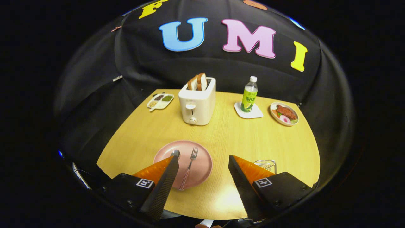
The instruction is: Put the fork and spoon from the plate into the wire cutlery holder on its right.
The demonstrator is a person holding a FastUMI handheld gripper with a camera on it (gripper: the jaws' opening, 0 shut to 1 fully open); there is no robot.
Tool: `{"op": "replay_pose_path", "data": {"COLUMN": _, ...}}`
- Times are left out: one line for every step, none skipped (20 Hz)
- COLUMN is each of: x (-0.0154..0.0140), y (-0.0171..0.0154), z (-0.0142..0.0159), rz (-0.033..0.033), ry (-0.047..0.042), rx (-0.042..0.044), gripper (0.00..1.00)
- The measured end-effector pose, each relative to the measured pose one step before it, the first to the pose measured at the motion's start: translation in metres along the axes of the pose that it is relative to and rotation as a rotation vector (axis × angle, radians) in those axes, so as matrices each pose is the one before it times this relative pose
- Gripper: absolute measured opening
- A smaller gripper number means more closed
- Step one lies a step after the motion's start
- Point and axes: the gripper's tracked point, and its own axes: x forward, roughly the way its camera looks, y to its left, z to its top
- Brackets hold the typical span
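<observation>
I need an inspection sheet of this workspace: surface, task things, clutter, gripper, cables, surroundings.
Surface: wooden table, glare near the fingers.
Job's things: fork on pink plate; spoon on it, partly hidden by a finger; wire cutlery holder right of the plate.
Clutter: toaster with bread; bottle on a coaster; food plate; divided dish.
Gripper: open, fingers above the plate, holding nothing.
Cables: nothing seen.
Surroundings: black cloth wall.
</observation>
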Motion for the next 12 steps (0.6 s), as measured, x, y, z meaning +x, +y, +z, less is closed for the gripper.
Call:
{"op": "replay_pose_path", "data": {"x": 0.01244, "y": 0.00434, "z": -0.01038, "rz": -0.00184, "ry": 0.04126, "rx": 0.01005, "gripper": 0.99}}
{"op": "replay_pose_path", "data": {"x": 0.01162, "y": 0.00476, "z": -0.01094, "rz": 0.00134, "ry": 0.04041, "rx": 0.01272, "gripper": 0.99}}
{"op": "replay_pose_path", "data": {"x": 0.0108, "y": 0.00403, "z": -0.00659, "rz": 0.00179, "ry": 0.03211, "rx": 0.00984, "gripper": 0.99}}
{"op": "replay_pose_path", "data": {"x": 0.01063, "y": 0.004, "z": -0.0059, "rz": -0.00123, "ry": 0.02605, "rx": -0.00257, "gripper": 0.99}}
{"op": "replay_pose_path", "data": {"x": 0.00989, "y": 0.00255, "z": -0.00545, "rz": -0.00535, "ry": 0.02063, "rx": -0.01306, "gripper": 0.99}}
{"op": "replay_pose_path", "data": {"x": 0.00873, "y": 0.0019, "z": -0.00416, "rz": -0.00622, "ry": 0.0162, "rx": -0.01726, "gripper": 0.99}}
{"op": "replay_pose_path", "data": {"x": 0.00816, "y": 0.00217, "z": -0.00567, "rz": -0.00188, "ry": 0.02263, "rx": -0.01352, "gripper": 0.99}}
{"op": "replay_pose_path", "data": {"x": 0.00914, "y": 0.00331, "z": -0.00578, "rz": 0.00292, "ry": 0.0212, "rx": -0.00405, "gripper": 0.99}}
{"op": "replay_pose_path", "data": {"x": 0.00849, "y": 0.00313, "z": -0.00407, "rz": 0.00427, "ry": 0.02498, "rx": 0.0035, "gripper": 0.99}}
{"op": "replay_pose_path", "data": {"x": 0.00853, "y": 0.00274, "z": -0.00492, "rz": 0.00504, "ry": 0.02272, "rx": 0.00216, "gripper": 0.99}}
{"op": "replay_pose_path", "data": {"x": 0.00807, "y": 0.00238, "z": -0.00403, "rz": 0.00123, "ry": 0.02094, "rx": -0.00243, "gripper": 0.99}}
{"op": "replay_pose_path", "data": {"x": 0.0071, "y": 0.00205, "z": -0.00422, "rz": -0.0029, "ry": 0.01798, "rx": -0.00461, "gripper": 0.99}}
